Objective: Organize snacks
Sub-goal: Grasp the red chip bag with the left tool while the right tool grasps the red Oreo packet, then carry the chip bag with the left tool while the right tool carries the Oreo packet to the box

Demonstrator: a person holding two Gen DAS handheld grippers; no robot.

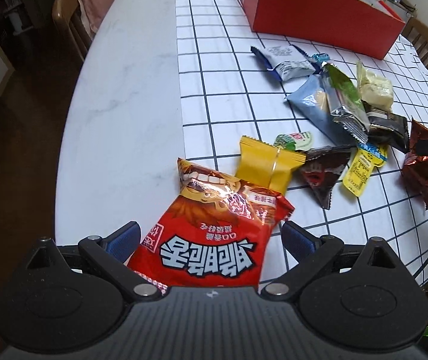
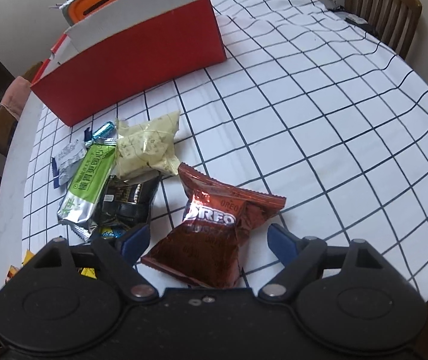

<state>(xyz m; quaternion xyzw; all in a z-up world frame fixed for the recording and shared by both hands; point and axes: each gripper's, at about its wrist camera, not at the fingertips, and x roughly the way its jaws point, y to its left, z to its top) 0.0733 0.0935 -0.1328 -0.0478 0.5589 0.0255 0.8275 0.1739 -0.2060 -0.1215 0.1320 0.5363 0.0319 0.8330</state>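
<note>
Both grippers down over snack packets, red box waiting at top of frame

Table (image 2: 319, 114) under grid cloth; red box (image 2: 142, 60) upper left in right wrist view, open-topped, loose snack pile (image 2: 118, 174) below it. Left gripper (image 1: 211, 240) spread, big red chip bag (image 1: 214, 234) between its pads, low centre, no squeeze evident. Right gripper (image 2: 208, 237) spread around Oreo packet (image 2: 214, 225), pads apart from foil. Step looks like grasping; next calls for closing on each packet, then carrying to the box
</note>
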